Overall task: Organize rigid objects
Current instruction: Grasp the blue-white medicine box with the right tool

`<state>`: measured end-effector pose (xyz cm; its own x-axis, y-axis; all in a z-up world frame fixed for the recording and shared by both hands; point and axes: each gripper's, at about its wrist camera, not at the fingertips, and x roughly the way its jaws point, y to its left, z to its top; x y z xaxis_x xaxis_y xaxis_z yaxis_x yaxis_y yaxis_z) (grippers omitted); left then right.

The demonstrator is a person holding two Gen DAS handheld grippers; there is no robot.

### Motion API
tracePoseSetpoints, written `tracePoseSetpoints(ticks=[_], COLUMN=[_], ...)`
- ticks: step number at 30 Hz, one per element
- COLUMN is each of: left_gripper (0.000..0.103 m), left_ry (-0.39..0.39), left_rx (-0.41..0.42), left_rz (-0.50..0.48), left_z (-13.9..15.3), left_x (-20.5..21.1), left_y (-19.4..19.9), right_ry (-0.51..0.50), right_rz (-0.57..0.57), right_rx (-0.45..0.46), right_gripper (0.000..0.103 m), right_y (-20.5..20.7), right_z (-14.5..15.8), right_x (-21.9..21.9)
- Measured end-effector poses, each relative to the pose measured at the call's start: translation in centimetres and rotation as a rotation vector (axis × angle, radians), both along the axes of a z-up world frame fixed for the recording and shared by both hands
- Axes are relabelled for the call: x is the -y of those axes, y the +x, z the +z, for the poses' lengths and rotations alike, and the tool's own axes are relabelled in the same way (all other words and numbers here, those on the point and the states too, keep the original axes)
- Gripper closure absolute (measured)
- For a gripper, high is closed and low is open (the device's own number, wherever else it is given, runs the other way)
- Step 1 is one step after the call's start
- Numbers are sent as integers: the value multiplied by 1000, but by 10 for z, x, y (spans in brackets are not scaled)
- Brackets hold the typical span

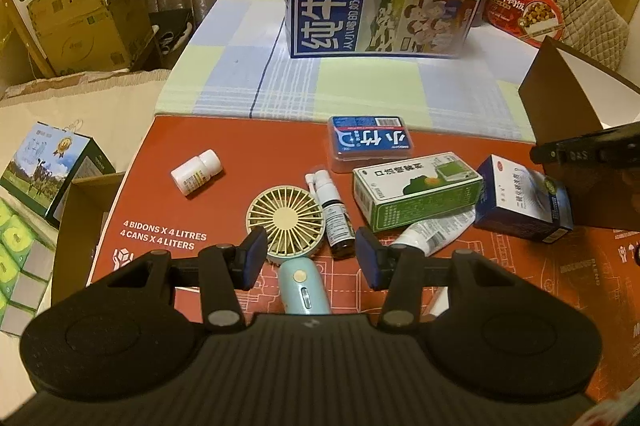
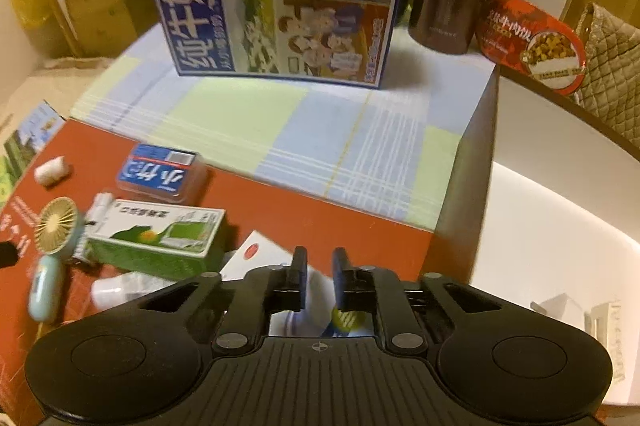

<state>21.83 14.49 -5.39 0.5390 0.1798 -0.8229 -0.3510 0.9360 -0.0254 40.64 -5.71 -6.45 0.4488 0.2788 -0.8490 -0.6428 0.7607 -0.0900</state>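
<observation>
The left gripper (image 1: 312, 258) hangs wide open astride the fan (image 1: 290, 222) on the red board (image 1: 160, 166); the fan looks light and stiff, best pinched at its smooth handle. The right gripper (image 2: 320, 274), jaws narrowed, seems to hold the blue box (image 1: 520, 198), a light carton taken by its flat sides. The white bin (image 2: 540, 226) alongside holds some cartons.
</observation>
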Motion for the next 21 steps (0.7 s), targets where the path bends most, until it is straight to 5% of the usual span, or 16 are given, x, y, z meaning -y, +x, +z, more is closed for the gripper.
tracePoseSetpoints(ticks=[12, 21], left_gripper=[59, 59], left_ry=[-38, -53], left_rx=[-22, -19], left_rz=[-44, -120], left_z=[-11, -13], left_x=[5, 23], left_y=[5, 6], right_ry=[-102, 0], right_rz=[57, 3], right_rx=[-44, -100], right_gripper=[96, 95], right_y=[-5, -44], right_z=[-16, -15], right_x=[-8, 26])
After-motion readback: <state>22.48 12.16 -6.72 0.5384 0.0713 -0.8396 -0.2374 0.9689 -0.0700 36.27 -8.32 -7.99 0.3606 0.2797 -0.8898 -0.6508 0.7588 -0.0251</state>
